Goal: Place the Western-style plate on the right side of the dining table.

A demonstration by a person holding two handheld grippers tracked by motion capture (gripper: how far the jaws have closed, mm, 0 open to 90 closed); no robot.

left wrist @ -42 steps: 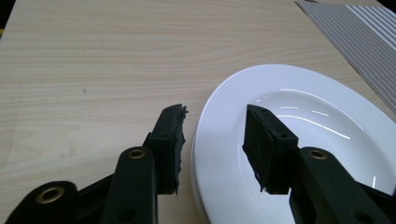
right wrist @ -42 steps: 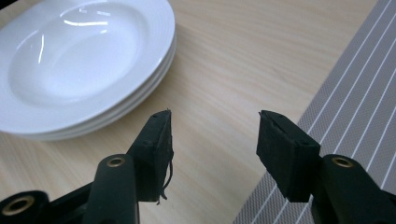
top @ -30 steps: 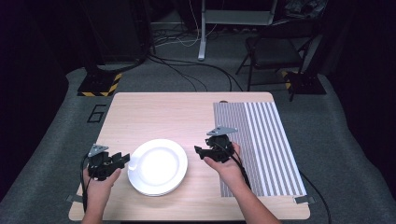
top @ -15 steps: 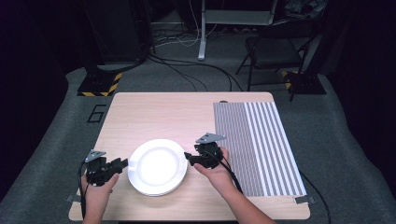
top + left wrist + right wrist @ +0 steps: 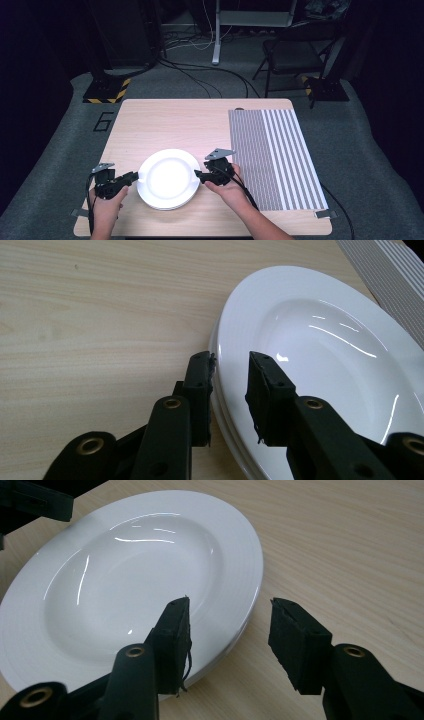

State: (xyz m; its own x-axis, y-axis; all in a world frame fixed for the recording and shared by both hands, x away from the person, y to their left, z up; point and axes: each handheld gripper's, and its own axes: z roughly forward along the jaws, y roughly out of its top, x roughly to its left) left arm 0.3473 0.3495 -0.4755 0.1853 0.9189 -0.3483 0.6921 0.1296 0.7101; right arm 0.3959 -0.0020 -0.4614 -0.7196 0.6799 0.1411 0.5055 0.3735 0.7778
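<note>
Pale wooden bench (image 5: pixel 165 120) is carrying stacked plates (image 5: pixel 169 178) near its front edge. Left claw (image 5: pixel 231 371) is closing astride their rim, not yet pinching; right claw (image 5: pixel 229 625) is gaping there too. Uneven lifting risks separating or tipping the stack.

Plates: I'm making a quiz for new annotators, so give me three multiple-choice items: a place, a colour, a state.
1. The plate stack lies: A on the striped mat; B on the bare table left of it; C on the floor.
2. Its colour: A white; B blue; C black.
3. The left claw: A grips a cup; B straddles the stack's rim; C lies on the mat.
B, wood surrounds it; A, plainly white; B, one jaw each side of the rim, just been closing.
</note>
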